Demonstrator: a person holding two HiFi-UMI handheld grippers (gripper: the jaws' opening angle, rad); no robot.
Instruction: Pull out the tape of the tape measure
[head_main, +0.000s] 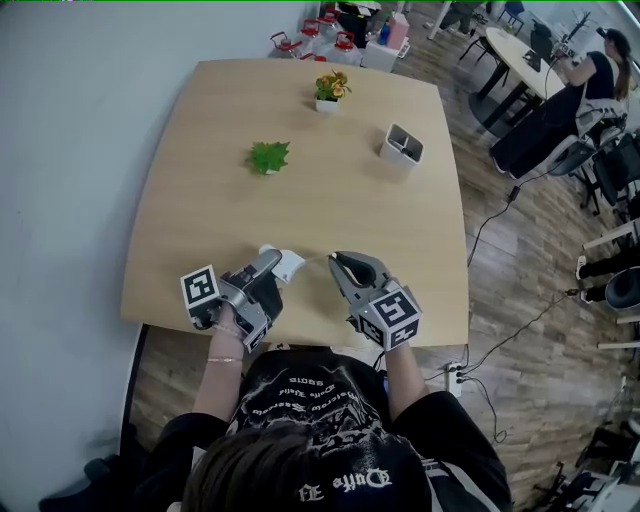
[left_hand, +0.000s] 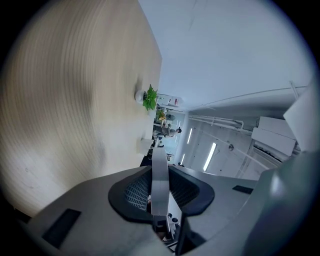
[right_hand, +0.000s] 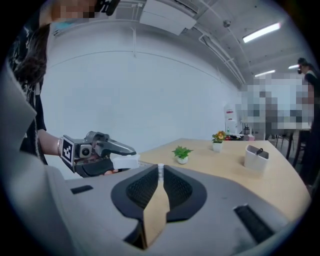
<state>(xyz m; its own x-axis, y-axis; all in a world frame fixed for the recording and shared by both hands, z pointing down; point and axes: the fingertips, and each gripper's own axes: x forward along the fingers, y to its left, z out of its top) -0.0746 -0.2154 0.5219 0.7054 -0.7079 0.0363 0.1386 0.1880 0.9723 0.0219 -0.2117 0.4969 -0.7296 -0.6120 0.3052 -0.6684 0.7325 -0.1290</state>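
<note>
Left tool (head_main: 270, 262) is clamped on the white tape measure (head_main: 289, 265) just above the surface's (head_main: 300, 190) near edge. Right tool (head_main: 336, 262), almost closed, pinches the tape (right_hand: 160, 170) by its tip, plain only in the right gripper view. Farther back stand a green plant (head_main: 268, 156), a flowerpot (head_main: 331, 88) and a white holder (head_main: 402, 146).

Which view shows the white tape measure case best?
The right gripper view: the white tape measure case appears clearly, from the side. The head view shows it small; the left gripper view shows only its edge between the jaws.
</note>
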